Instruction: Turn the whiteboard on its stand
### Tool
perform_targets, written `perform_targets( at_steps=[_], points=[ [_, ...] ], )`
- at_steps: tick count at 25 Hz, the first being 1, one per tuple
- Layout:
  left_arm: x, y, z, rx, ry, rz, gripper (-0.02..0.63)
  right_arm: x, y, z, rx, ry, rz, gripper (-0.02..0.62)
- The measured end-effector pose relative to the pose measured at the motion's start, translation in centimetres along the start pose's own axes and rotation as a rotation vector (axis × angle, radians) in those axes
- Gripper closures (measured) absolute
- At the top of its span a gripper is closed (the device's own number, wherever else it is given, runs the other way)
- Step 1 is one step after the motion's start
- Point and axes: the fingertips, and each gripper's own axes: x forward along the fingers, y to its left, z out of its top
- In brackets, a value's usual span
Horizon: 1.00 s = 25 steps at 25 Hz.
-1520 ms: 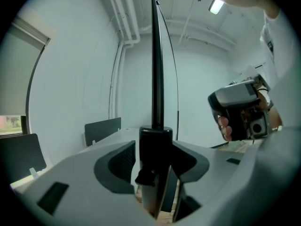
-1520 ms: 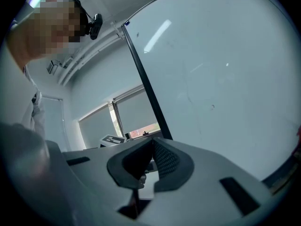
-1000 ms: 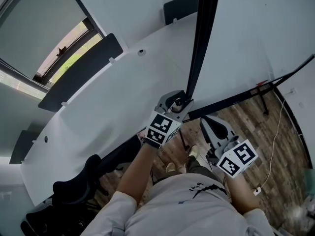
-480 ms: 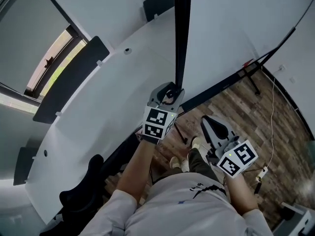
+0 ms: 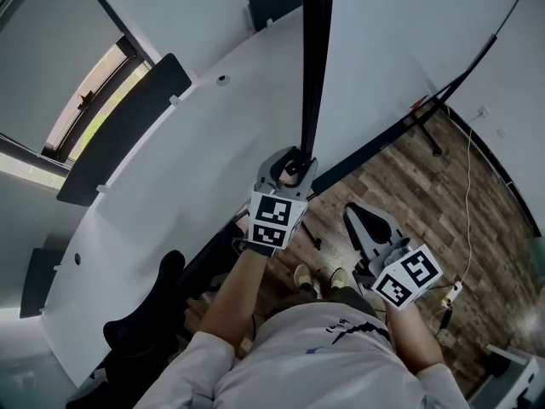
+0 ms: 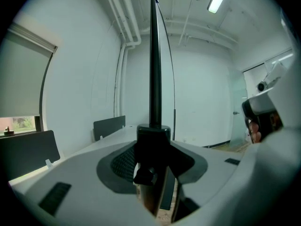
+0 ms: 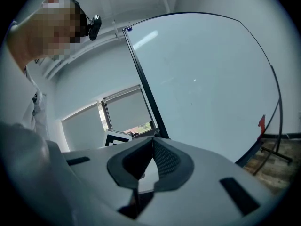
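Nearest the person, on the whiteboard's open face side, the right gripper [image 5: 364, 221] hangs free with its jaws together on nothing. It is well apart from the large white whiteboard with a thin black frame [image 5: 400, 49]. Just ahead, the left gripper [image 5: 292, 165] has its jaws clamped on the board's black side edge [image 5: 315, 58]. In the left gripper view that edge rises straight up from between the pads. This edge stands upright now, whereas a second ago it leans to the right, and the left gripper sits further left with it. So the board is probably partway through its turn on the stand. On the board's back side the long white desk surface [image 5: 170, 194] with dark divider panels lies close to the swinging edge, and a black office chair [image 5: 140, 331] sits beside it. That side looks tight. On the face side the brown plank floor [image 5: 443, 211] is freer, apart from the black stand foot [image 5: 430, 139] and a white cable [image 5: 468, 186] beyond.
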Motion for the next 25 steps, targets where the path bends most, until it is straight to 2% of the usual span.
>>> perform_targets(
  at_steps=[7,13,25],
  points=[
    [-2.9,-2.0,0.0,0.004,0.001,0.025,0.414,-1.3,1.6,-0.8,0.002,0.014,0.040,0.581],
    [-5.2,-5.7,-0.7,-0.007,0.014,0.046,0.414,-3.5,2.4,-1.6,0.012,0.022,0.093,0.581],
    [-11.5,-12.4,-3.2,-0.055,0.032,0.136,0.414,-12.0,4.7,-3.0,0.003,0.021,0.177,0.581]
  ],
)
